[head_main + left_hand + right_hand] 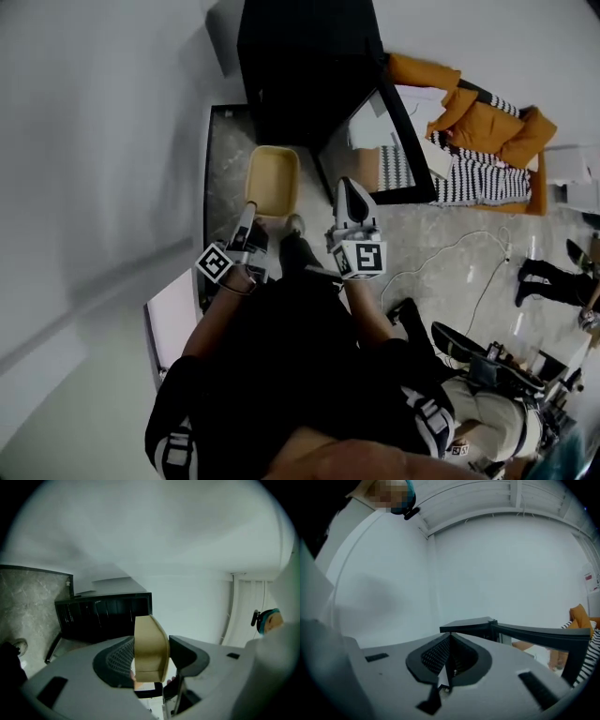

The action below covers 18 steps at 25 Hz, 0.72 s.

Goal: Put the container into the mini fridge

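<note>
A tan open container (272,180) hangs in front of the black mini fridge (309,66), whose door (398,141) stands swung open to the right. My left gripper (251,230) is shut on the container's near wall. In the left gripper view that tan wall (150,646) sits clamped between the pads of the left gripper (151,656), with the fridge (103,616) beyond it. My right gripper (352,199) hovers to the right of the container, shut and holding nothing. In the right gripper view the right gripper (449,656) has its pads pressed together, and the fridge (471,626) and its door (539,634) lie ahead.
A marble-patterned slab (220,159) lies under the container beside the white wall. Orange and striped cushions (478,141) sit right of the fridge door. A white cable (450,258), a person's black shoes (553,281) and gear (497,375) occupy the floor at the right.
</note>
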{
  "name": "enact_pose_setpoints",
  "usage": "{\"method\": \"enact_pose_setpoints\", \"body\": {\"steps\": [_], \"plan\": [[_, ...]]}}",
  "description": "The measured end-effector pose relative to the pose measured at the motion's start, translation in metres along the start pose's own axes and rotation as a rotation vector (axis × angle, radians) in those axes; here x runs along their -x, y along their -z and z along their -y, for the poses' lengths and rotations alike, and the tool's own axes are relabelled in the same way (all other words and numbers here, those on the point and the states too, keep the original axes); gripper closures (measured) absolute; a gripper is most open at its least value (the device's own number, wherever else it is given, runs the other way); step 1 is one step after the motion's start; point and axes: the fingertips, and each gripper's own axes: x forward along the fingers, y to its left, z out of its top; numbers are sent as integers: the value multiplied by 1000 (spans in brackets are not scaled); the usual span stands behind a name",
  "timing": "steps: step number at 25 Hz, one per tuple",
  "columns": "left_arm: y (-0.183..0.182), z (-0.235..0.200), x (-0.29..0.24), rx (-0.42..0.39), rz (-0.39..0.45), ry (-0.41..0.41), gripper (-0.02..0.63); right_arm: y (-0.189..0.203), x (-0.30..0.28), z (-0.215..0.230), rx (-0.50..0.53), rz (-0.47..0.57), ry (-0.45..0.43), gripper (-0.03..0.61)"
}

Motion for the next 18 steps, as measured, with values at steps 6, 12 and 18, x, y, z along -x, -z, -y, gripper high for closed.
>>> {"method": "enact_pose_setpoints", "body": {"steps": [6, 12, 18], "plan": [[-10, 22, -26, -17, 45, -3, 390, -30, -28, 5, -18, 2, -61, 577], [-21, 15, -49, -6, 82, -1, 390, -29, -60, 5, -23, 2, -109, 577], [-40, -21, -83, 12, 93, -18, 390, -10, -106, 15, -26, -7, -98, 577]]}}
